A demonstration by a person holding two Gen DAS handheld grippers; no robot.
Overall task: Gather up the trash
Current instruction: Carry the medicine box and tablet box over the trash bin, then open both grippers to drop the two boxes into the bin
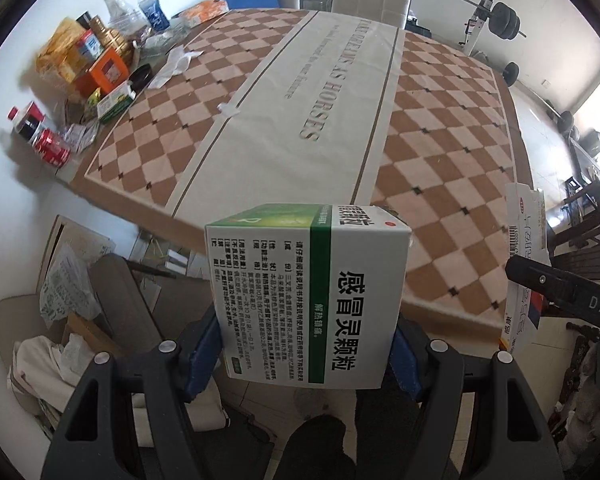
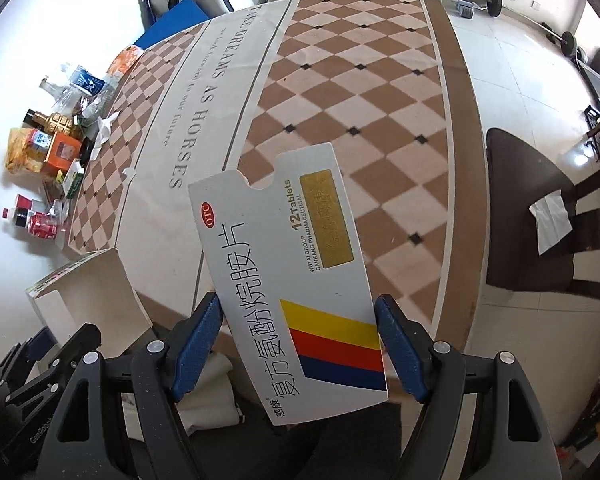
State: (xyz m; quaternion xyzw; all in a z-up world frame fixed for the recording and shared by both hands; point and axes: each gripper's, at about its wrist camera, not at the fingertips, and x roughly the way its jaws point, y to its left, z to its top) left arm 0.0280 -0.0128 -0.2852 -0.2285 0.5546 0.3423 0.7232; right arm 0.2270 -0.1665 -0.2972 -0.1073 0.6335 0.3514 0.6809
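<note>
- A large brown-and-cream checkered rug [image 1: 440, 152] with a pale central band of printed lettering lies on the white tiled floor [image 2: 512, 80] and fills most of both views.
- A dark brown chair [image 2: 528, 208] stands just off the rug's edge in the right wrist view, with a white crumpled tissue [image 2: 550, 220] lying on its seat.
- A heap of trash [image 1: 88, 68] sits beside the rug's far left edge: an orange carton, yellow bag, clear plastic bottles, a red drink can and scraps of white paper.
- The left gripper [image 1: 308, 356] is clamped on a white-and-green cardboard medicine box [image 1: 312, 300], its blue pads pressing the box's two sides; the box is held up in the air over the rug's near edge.
- The right gripper [image 2: 300, 344] pinches a flat white tablet carton with yellow, red and blue stripes [image 2: 296, 268] between its blue pads, also held up above the rug.
</note>
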